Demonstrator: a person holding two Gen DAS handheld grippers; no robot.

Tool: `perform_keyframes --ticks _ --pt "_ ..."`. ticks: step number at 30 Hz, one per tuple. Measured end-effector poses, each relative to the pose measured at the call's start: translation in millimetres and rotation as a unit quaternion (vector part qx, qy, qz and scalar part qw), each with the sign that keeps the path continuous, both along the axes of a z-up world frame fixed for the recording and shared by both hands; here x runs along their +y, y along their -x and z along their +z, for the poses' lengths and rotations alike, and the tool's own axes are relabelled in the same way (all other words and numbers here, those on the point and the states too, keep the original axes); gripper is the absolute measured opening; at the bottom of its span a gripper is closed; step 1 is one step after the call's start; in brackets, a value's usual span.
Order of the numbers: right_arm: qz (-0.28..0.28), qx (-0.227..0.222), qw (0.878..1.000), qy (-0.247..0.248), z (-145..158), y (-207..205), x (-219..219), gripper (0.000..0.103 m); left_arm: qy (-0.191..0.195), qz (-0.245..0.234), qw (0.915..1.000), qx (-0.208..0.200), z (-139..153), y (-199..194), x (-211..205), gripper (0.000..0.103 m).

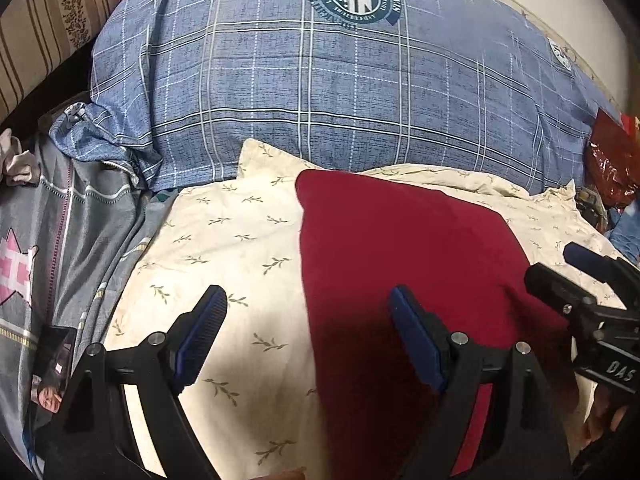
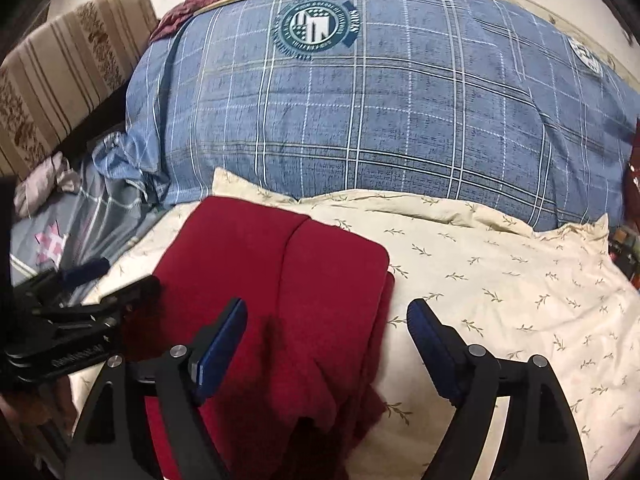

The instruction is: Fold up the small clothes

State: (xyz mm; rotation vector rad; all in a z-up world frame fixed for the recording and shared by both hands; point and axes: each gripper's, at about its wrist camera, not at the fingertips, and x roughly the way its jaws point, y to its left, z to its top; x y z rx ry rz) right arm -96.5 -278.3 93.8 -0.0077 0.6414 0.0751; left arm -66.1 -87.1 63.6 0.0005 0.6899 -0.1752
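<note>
A dark red garment (image 1: 404, 248) lies folded in a long strip on a cream leaf-print pillow (image 1: 224, 248). It also shows in the right wrist view (image 2: 272, 280), with a lengthwise fold line and a loose lower edge. My left gripper (image 1: 306, 300) is open and empty, hovering over the garment's left edge. My right gripper (image 2: 326, 316) is open and empty, above the garment's right edge. The right gripper also appears at the right of the left wrist view (image 1: 568, 272), and the left gripper at the left of the right wrist view (image 2: 116, 280).
A large blue plaid duvet (image 1: 320, 92) is piled behind the pillow. Grey patterned bedding (image 1: 60, 232) lies to the left, a striped cushion (image 2: 60, 64) at far left. A red shiny bag (image 1: 612, 160) sits at the right edge.
</note>
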Motion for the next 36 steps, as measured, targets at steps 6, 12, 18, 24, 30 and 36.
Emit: perform_keyframes --ticks 6,12,18,24,30,36 --pt "0.000 -0.001 1.000 0.003 -1.5 1.8 -0.8 0.087 -0.012 -0.006 0.9999 -0.008 2.0 3.2 -5.7 0.084" --pt "0.007 0.000 1.000 0.008 -4.0 3.7 5.3 0.087 -0.007 0.000 0.9999 -0.008 2.6 3.0 -1.8 0.084" --pt "0.008 0.006 1.000 0.009 -8.3 1.1 6.1 0.087 -0.012 -0.001 0.9999 -0.009 2.0 2.7 -3.7 0.084" --pt "0.008 0.007 1.000 0.007 -9.4 0.6 6.0 0.087 -0.015 -0.002 0.9998 -0.011 1.4 3.0 -5.4 0.084" --pt "0.009 0.010 1.000 0.004 -10.4 0.4 6.8 0.087 -0.015 -0.002 0.9998 -0.011 1.8 2.6 -5.6 0.084" --pt "0.010 0.014 1.000 0.003 -12.2 -0.4 8.5 0.087 -0.012 -0.002 0.9999 -0.010 1.8 1.9 -5.1 0.084"
